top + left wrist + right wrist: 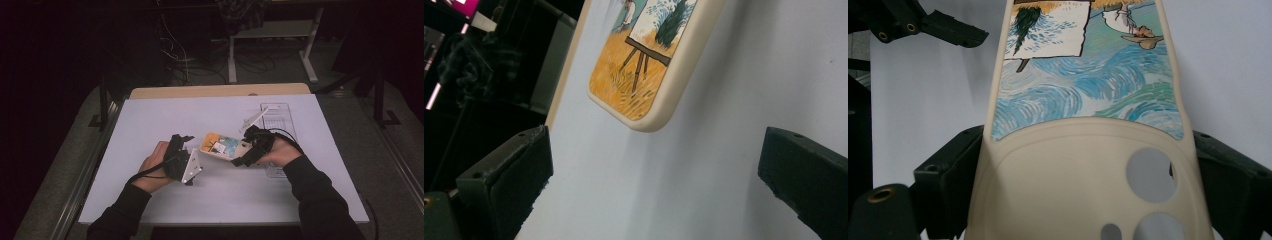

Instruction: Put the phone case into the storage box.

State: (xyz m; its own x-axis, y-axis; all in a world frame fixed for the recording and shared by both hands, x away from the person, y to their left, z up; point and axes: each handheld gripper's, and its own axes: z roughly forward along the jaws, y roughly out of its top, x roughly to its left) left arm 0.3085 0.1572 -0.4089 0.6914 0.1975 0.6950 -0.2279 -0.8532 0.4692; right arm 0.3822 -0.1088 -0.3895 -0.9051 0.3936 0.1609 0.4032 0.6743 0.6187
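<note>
The right hand-held gripper (pixel 1083 200) clamps the phone case (pixel 1088 150) by its camera-hole end (painted side showing). The left hand-held gripper (pixel 654 175) gapes wide and empty just short of the case's far corner, above the worktop (pixel 734 100).

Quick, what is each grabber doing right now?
Left gripper: open, holding nothing, jaws wide apart near the phone case.
Right gripper: shut on the phone case, clamped across its camera-hole end.
</note>
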